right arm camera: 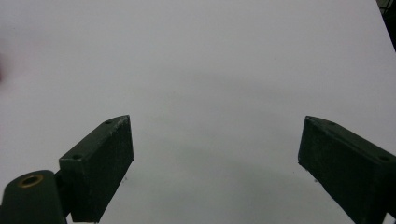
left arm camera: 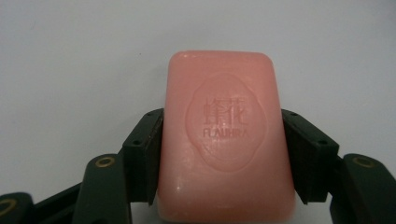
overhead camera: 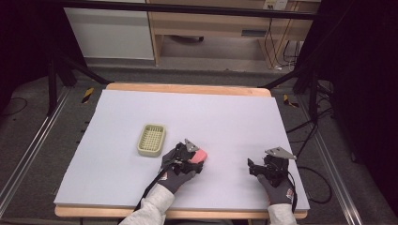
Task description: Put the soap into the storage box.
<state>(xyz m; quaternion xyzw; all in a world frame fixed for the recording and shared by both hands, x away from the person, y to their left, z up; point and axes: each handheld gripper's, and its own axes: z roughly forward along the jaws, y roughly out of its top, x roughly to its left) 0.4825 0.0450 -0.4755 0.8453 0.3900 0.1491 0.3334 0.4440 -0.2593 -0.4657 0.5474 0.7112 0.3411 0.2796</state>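
A pink bar of soap (left arm camera: 224,135) with an embossed stamp lies flat between the jaws of my left gripper (left arm camera: 222,140), which press on its two long sides. In the high view that soap (overhead camera: 200,155) sits on the white table cover just right of a pale green soap dish (overhead camera: 151,139), with the left gripper (overhead camera: 195,160) shut on it. My right gripper (overhead camera: 254,168) rests low over the cover at the front right. In the right gripper view its jaws stand wide apart around bare white surface (right arm camera: 215,154).
The white cover (overhead camera: 216,112) lies over a wooden table (overhead camera: 187,88). The slotted soap dish stands left of centre. Black frame posts and cables (overhead camera: 309,117) flank the table on the floor at the right.
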